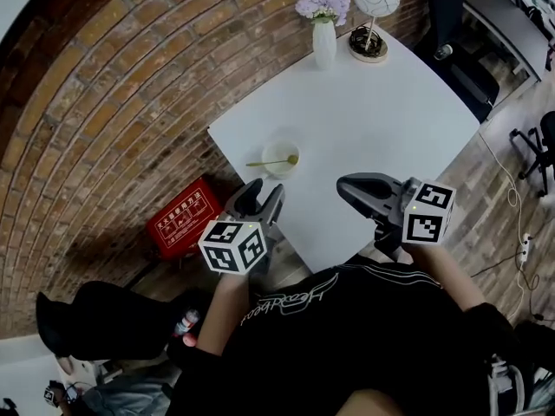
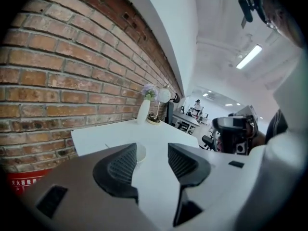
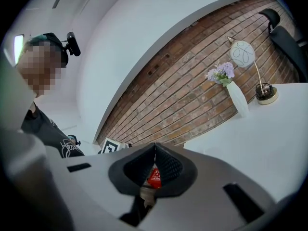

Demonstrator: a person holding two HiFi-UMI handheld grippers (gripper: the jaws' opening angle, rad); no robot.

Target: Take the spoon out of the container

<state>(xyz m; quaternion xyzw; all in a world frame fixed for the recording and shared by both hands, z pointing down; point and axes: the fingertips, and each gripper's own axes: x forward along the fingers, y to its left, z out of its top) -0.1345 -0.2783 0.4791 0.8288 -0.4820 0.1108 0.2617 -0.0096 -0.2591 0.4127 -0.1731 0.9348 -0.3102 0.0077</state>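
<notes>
Head view: the task has barely begun. The spoon still lies across the container, and this is the approach step.

Nearest the person, the left gripper sits just short of the container over the table edge. Its ribbed black pads are spread wide with nothing between them. The right gripper hovers to the container's right, its jaws pressed together and empty.

The container is a small, shallow white bowl, glossy like ceramic. The spoon is slim and brass-coloured, with its handle poking past the rim on the container's left. It looks hard and slippery, so I judge the next move calls for a careful pinch on that overhanging handle.

Beyond the container, on the smooth white table, stand a white vase of lilac flowers and a round lamp.
</notes>
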